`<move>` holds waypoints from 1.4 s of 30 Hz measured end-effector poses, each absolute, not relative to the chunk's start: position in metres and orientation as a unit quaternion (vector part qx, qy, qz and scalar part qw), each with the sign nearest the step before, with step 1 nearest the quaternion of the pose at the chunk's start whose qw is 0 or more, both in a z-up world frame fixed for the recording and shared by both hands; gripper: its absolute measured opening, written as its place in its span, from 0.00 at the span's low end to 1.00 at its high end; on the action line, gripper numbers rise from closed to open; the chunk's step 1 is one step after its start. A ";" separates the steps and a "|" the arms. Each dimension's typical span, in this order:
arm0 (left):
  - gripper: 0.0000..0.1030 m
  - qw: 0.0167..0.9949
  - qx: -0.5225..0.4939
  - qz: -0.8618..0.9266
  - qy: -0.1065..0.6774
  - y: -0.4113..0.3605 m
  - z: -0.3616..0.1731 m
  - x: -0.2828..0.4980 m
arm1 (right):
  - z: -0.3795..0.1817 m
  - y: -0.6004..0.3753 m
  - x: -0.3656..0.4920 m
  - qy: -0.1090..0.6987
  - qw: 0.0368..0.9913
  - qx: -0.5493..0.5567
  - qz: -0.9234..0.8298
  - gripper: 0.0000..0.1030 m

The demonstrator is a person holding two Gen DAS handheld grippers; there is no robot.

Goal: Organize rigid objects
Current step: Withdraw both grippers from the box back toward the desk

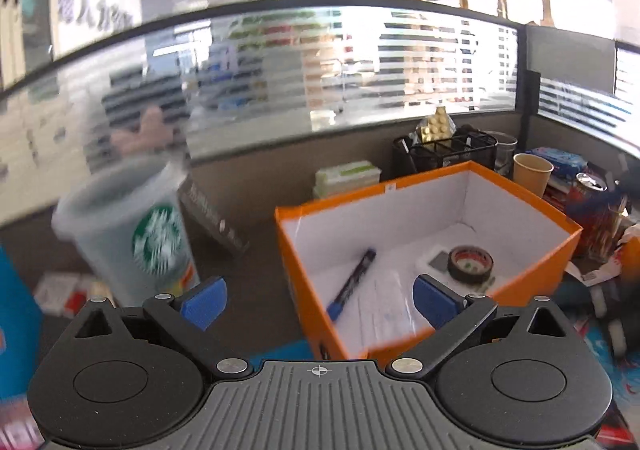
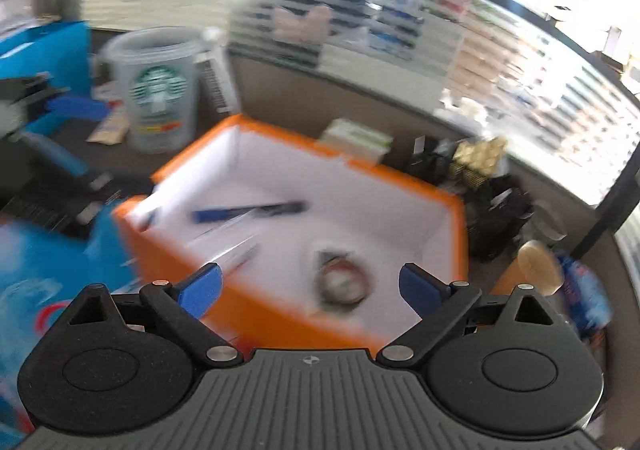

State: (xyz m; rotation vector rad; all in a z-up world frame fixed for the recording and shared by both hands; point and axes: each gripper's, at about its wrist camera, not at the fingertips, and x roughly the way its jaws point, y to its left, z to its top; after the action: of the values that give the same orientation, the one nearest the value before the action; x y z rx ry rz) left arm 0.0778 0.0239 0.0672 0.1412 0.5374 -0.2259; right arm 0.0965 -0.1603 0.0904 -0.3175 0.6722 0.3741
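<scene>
Right now both tools hang empty above the orange box (image 1: 404,314): the left hand-held gripper (image 1: 318,304) has its blue pads spread wide with nothing between them, and the right hand-held gripper (image 2: 308,290) is spread just as wide and equally empty. Ahead of and below the left one, inside the box, lies a blue marker (image 1: 352,284), its long axis running from just beside that gripper's gap away and slightly to the right; beyond its right pad sits a roll of tape (image 1: 470,264) on a pale flat item near the box's far right corner. From the right gripper the same tape roll (image 2: 342,284) lies almost straight ahead between its pads, while the marker (image 2: 248,211) sits further ahead and to the left, lying crosswise to its fingers. That view is smeared, so exactly what else rests on the box floor is probably best left unsaid. Outside the box, forward and left of the left gripper, stands a large clear plastic cup (image 1: 132,234) with a green logo, upright on the desk (image 1: 248,290); it looks the nearest loose rigid item, and I judge the left hand the closer one to reach it
</scene>
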 end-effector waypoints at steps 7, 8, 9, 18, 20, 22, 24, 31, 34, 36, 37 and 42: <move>0.98 0.949 0.010 -0.099 0.300 0.053 0.045 0.061 | 0.028 -0.105 0.011 0.375 0.857 -0.056 0.349 0.92; 0.98 0.949 0.009 -0.096 0.300 0.056 0.044 0.056 | 0.020 -0.096 0.004 0.382 0.847 -0.045 0.366 0.92; 0.98 0.950 0.009 -0.094 0.299 0.057 0.043 0.053 | 0.011 -0.086 -0.001 0.388 0.840 -0.037 0.378 0.92; 0.98 0.942 0.027 -0.114 0.314 0.045 0.031 0.031 | -0.026 -0.066 -0.041 0.410 0.816 -0.085 0.397 0.96; 0.98 0.940 0.039 -0.120 0.316 0.036 0.025 0.028 | -0.032 -0.071 -0.048 0.401 0.827 -0.151 0.364 0.96; 0.98 0.938 0.053 -0.123 0.319 0.028 0.016 0.026 | -0.035 -0.086 -0.054 0.387 0.837 -0.186 0.339 1.00; 0.98 0.935 0.071 -0.122 0.327 0.019 0.005 0.026 | -0.034 -0.107 -0.049 0.391 0.845 -0.186 0.314 1.00; 0.98 0.925 0.103 -0.124 0.345 0.001 -0.023 0.031 | -0.040 -0.178 -0.021 0.379 0.887 -0.159 0.212 1.00; 0.98 0.925 0.110 -0.130 0.341 -0.004 -0.026 0.033 | -0.037 -0.198 -0.017 0.378 0.893 -0.150 0.193 0.97; 0.98 0.927 0.125 -0.132 0.329 -0.009 -0.027 0.035 | -0.024 -0.212 -0.015 0.362 0.901 -0.132 0.201 0.97; 0.98 0.927 0.132 -0.132 0.324 -0.012 -0.029 0.037 | -0.017 -0.217 -0.015 0.351 0.905 -0.123 0.208 0.97; 0.98 0.917 0.120 -0.151 0.348 -0.020 -0.039 0.053 | -0.007 -0.228 0.010 0.320 0.921 -0.131 0.179 0.71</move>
State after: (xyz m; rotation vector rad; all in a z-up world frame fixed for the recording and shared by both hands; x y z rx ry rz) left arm 0.0530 -0.0200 -0.0385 0.2472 0.7155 -0.3111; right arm 0.0102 -0.2277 -0.0066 -0.2699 0.6577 0.3672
